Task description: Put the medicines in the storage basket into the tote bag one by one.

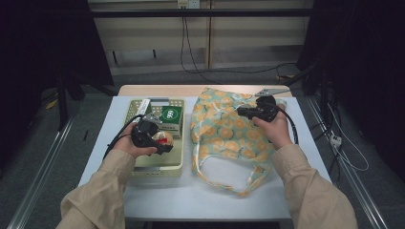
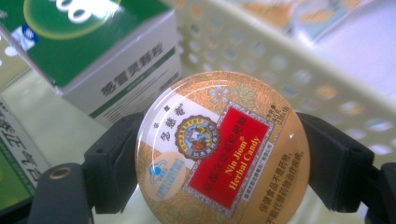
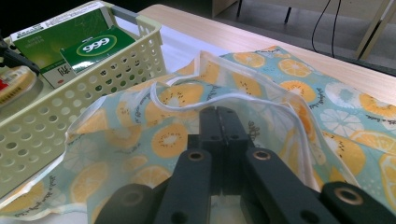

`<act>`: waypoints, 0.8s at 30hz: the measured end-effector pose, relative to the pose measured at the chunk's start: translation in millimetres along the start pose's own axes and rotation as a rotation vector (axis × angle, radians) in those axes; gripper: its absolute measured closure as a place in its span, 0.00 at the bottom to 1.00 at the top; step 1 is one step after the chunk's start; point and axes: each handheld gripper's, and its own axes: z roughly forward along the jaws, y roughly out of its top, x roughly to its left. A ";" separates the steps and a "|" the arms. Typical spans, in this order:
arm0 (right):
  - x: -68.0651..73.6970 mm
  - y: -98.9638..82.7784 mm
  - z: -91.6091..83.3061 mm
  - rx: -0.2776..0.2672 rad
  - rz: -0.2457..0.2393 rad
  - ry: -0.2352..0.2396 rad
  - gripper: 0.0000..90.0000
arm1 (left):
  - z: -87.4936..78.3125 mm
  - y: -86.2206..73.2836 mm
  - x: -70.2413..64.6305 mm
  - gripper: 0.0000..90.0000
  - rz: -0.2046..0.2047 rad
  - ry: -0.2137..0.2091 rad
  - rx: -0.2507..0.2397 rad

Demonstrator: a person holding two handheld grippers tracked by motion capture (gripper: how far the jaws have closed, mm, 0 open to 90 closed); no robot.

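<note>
A round orange and red herbal candy tin [image 2: 222,144] sits between my left gripper's [image 1: 160,140] black fingers [image 2: 114,158], which are shut on its rim. It hangs just above the floor of the cream plastic basket [image 1: 157,164]. To the right lies a fruit-print cloth bag [image 1: 224,138] on the white table. My right gripper [image 3: 219,116] has its jaws pressed together on the bag's [image 3: 173,135] upper layer near the white-piped rim, holding the mouth raised. The tin [image 3: 14,84] also appears at the far left of the right gripper view.
Green and white medicine boxes [image 1: 170,115] lie at the basket's far end, close behind the tin. The basket's perforated wall [image 3: 56,107] stands between tin and bag. Bare white table [image 1: 191,195] lies in front. Dark frames and cables surround the table.
</note>
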 end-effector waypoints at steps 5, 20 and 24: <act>-0.4 -0.6 0.7 0.000 0.004 0.001 1.00 | -9.6 22.4 -15.6 0.23 0.017 -0.017 -0.031; -4.0 -1.4 -0.4 -0.001 0.007 0.004 1.00 | 24.7 81.7 -78.3 0.23 0.115 -0.147 -0.088; -4.5 -1.5 -2.1 -0.001 0.007 0.005 1.00 | 41.6 90.6 -88.8 0.23 0.124 -0.163 -0.099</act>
